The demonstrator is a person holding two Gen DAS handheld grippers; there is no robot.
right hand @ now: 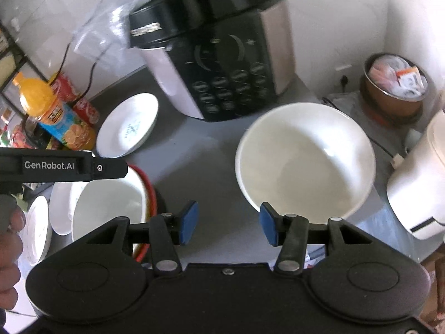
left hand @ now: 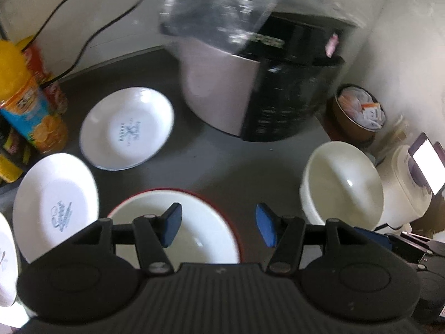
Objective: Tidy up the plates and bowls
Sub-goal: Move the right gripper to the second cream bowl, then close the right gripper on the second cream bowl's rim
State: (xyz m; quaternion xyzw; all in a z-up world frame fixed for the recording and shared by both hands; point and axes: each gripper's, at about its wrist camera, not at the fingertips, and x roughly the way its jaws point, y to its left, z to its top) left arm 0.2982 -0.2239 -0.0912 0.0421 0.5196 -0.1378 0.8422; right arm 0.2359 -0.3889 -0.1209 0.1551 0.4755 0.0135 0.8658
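My left gripper (left hand: 219,222) is open, its blue pads apart over a red-rimmed white bowl (left hand: 200,239) on the grey counter; no pad presses on the bowl. Beyond it lie two white printed plates (left hand: 126,132) (left hand: 55,206), and a third plate (left hand: 5,256) shows at the left edge. A plain white bowl (left hand: 342,181) stands to the right. My right gripper (right hand: 229,222) is open and empty, its right pad close to the near rim of that white bowl (right hand: 306,161). The red-rimmed bowl (right hand: 108,208) sits to its left.
A black and steel pressure cooker (right hand: 222,64) under clear plastic fills the back. An orange juice bottle (left hand: 25,97) and cans stand at the left. At the right are a brown tin of sachets (right hand: 395,89) and a white appliance (right hand: 417,181). A hand (right hand: 11,236) shows at the left edge.
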